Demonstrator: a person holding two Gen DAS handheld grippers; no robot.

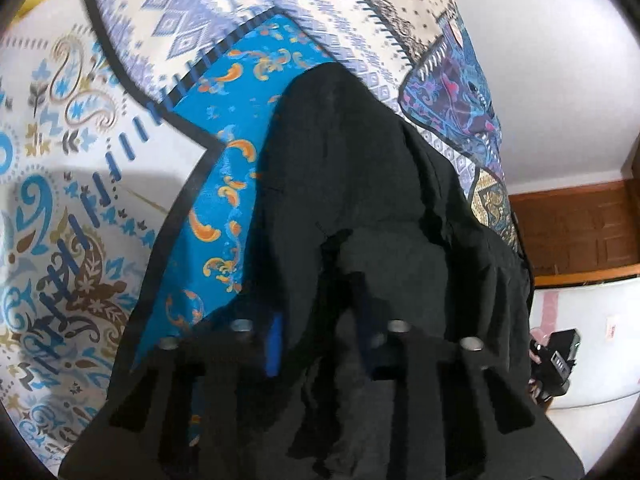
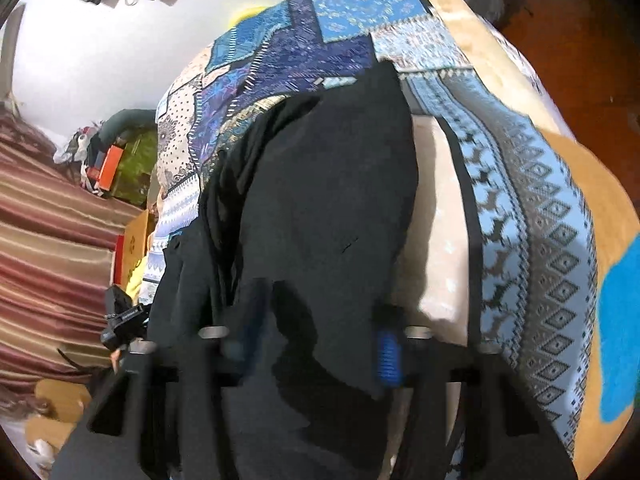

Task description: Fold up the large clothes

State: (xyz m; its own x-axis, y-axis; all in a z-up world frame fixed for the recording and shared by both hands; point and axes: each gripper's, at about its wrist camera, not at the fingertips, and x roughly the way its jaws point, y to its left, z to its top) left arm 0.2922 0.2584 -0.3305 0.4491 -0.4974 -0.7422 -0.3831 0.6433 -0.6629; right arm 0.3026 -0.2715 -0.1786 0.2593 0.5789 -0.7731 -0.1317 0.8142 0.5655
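A large black garment [image 1: 360, 168] lies on a patchwork bedspread [image 1: 120, 160] and runs away from me up the bed. My left gripper [image 1: 320, 344] is shut on a bunched edge of it, and the fabric fills the gap between the blue pads [image 1: 274, 344] and drapes over the fingers. In the right wrist view the same black garment [image 2: 320, 184] stretches ahead over the bedspread [image 2: 540, 220]. My right gripper [image 2: 314, 354] is shut on its near edge, with cloth packed between the blue pads [image 2: 388, 356].
The bed's edge drops off to a white floor and a wooden door [image 1: 576, 228] on the right. A black device [image 1: 554, 360], probably the other gripper, shows past the garment. Striped fabric [image 2: 48, 240] and cluttered boxes [image 2: 128, 168] stand left of the bed.
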